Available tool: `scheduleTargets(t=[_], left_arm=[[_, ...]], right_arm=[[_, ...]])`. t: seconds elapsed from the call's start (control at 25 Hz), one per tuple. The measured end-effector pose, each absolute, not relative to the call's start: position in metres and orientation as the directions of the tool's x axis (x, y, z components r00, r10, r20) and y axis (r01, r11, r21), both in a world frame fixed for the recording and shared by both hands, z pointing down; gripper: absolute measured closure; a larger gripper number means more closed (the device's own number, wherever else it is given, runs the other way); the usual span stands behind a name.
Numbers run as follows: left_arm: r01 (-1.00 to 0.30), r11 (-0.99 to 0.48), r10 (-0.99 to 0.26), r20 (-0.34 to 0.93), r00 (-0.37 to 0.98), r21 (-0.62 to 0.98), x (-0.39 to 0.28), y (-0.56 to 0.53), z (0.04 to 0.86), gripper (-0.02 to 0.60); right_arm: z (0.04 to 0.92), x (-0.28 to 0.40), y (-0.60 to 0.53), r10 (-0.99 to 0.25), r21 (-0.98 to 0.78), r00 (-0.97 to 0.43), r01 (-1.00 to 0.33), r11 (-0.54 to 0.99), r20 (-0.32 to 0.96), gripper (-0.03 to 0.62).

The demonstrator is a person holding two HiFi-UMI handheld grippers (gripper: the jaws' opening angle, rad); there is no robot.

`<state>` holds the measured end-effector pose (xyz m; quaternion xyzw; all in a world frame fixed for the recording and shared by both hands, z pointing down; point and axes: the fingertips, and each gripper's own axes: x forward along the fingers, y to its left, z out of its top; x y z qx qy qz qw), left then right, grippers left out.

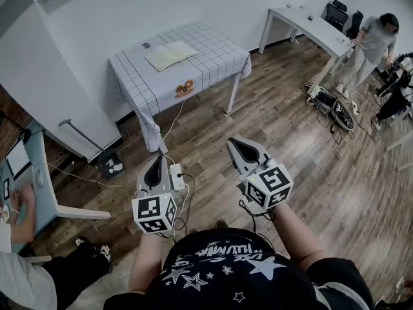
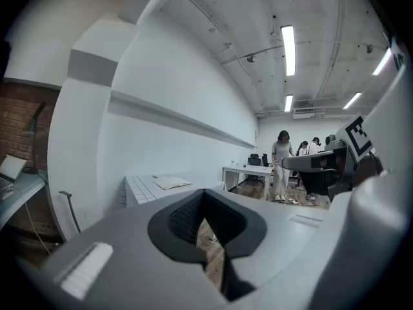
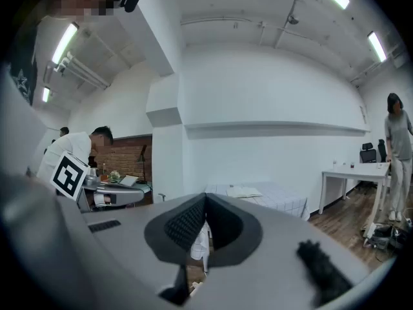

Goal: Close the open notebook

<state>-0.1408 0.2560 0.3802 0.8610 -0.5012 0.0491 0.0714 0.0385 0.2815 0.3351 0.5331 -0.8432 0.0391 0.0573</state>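
We stand on the wood floor (image 1: 310, 173) with both tools held out before us, well apart from the work. At far left, a seated person (image 1: 26, 276) is at a pale blue desk (image 1: 48, 202). Our left gripper (image 1: 156, 161) has its jaws pressed together with nothing between them. Ahead, across the floor, the open notebook (image 1: 170, 54) lies flat, pages up, on the desk with the checked cloth (image 1: 213, 63), which stands against the white wall; the notebook sits toward that desk's far side, untouched. Our right gripper (image 1: 236, 144) is closed tight and empty too. At far right, a standing person (image 1: 364, 50) leans beside a long white desk (image 1: 303, 24).
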Motion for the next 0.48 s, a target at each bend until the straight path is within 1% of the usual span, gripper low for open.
scheduleTargets(t=[0.2, 0.48], left_arm=[[-0.868, -0.490, -0.853, 0.163, 0.496, 0.079, -0.151, 0.253, 0.383, 0.572], [-0.876, -0.477, -0.859, 0.168, 0.483, 0.073, -0.168, 0.249, 0.387, 0.572]], right_arm=[[0.334, 0.028, 0.277, -0.899, -0.011, -0.420, -0.907, 0.422, 0.124, 0.579], [0.339, 0.022, 0.273, -0.903, -0.005, -0.406, -0.912, 0.409, 0.139, 0.579]])
